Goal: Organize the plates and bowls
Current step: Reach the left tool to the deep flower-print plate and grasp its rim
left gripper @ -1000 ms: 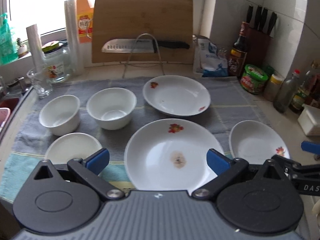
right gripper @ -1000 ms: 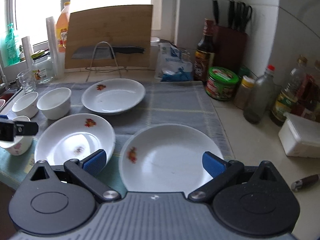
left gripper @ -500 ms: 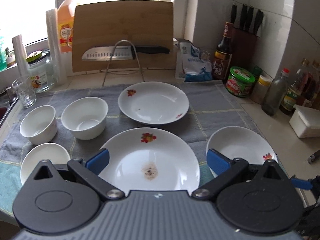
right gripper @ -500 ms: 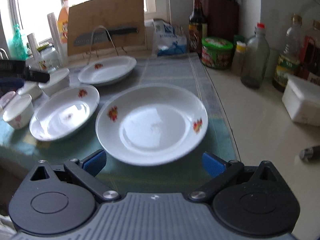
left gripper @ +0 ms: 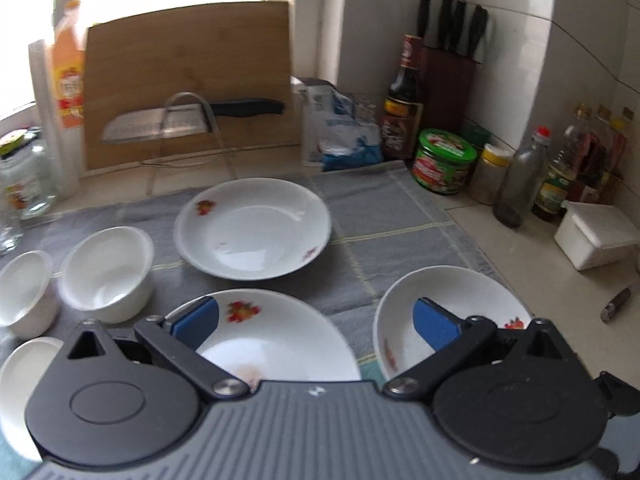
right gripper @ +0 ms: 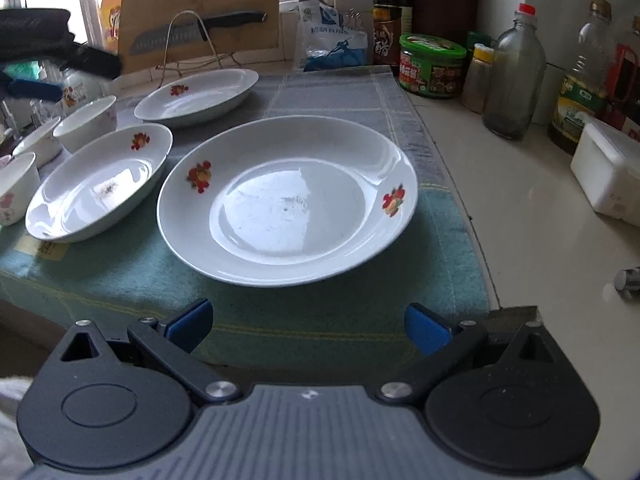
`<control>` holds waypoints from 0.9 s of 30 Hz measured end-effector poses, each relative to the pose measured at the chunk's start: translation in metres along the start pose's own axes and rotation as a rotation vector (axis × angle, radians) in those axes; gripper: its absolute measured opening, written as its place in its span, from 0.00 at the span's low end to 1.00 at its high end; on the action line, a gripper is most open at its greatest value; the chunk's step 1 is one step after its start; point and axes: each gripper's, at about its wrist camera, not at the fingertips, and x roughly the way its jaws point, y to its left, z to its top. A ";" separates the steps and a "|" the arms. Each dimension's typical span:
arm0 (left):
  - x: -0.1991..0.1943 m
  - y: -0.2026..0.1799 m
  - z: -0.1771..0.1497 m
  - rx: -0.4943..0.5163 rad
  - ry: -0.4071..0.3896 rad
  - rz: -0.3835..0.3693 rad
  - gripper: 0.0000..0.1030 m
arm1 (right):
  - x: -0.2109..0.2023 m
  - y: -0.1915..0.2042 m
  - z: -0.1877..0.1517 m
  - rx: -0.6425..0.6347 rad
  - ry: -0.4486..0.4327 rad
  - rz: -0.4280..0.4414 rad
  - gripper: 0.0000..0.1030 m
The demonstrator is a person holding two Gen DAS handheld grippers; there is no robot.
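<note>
Three white flower-print plates lie on a grey-green towel (right gripper: pixel 320 320). The right plate (right gripper: pixel 288 200) is just ahead of my right gripper (right gripper: pixel 308 324), which hangs open and low at the towel's front edge, holding nothing. The middle plate (left gripper: pixel 276 344) and the right plate (left gripper: pixel 472 292) sit below my open left gripper (left gripper: pixel 316 324), which is above them and empty. The far plate (left gripper: pixel 252 228) lies behind. Two white bowls (left gripper: pixel 108 272) (left gripper: pixel 24 288) stand at the left, with a third bowl (right gripper: pixel 14 188) near the front edge.
A cutting board (left gripper: pixel 188 76) and a knife on a wire rack (left gripper: pixel 160 128) stand at the back. Bottles (right gripper: pixel 512 72), a green-lidded jar (right gripper: pixel 432 66), a knife block (left gripper: pixel 448 80) and a white box (right gripper: pixel 608 176) crowd the right side of the counter.
My left gripper has swung to the right, so the bowls slid toward the left edge. My right gripper has dropped low and drawn close to the right plate's front rim.
</note>
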 end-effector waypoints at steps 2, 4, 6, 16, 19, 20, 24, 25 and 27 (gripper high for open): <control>0.010 -0.004 0.006 0.018 0.008 -0.022 0.99 | 0.002 0.001 0.001 -0.005 -0.009 -0.003 1.00; 0.021 -0.011 0.014 0.053 0.009 -0.045 0.99 | 0.004 0.000 0.002 -0.006 -0.017 0.010 1.00; 0.031 -0.017 0.020 0.080 0.021 -0.073 0.99 | 0.008 0.001 0.003 -0.021 -0.029 0.011 1.00; 0.083 -0.063 0.031 0.351 0.118 -0.226 0.99 | 0.018 0.007 0.004 -0.094 -0.101 0.029 1.00; 0.094 -0.074 0.032 0.420 0.156 -0.282 0.99 | 0.018 0.007 0.004 -0.093 -0.103 0.029 1.00; 0.098 -0.077 0.031 0.446 0.167 -0.290 0.99 | 0.019 0.007 0.004 -0.093 -0.107 0.028 1.00; 0.112 -0.089 0.029 0.522 0.213 -0.348 0.99 | 0.019 0.006 -0.001 -0.085 -0.148 0.019 1.00; 0.114 -0.090 0.029 0.532 0.225 -0.361 0.99 | 0.019 0.006 -0.002 -0.083 -0.148 0.017 1.00; 0.121 -0.091 0.029 0.538 0.247 -0.378 0.99 | 0.020 0.006 0.000 -0.089 -0.142 0.018 1.00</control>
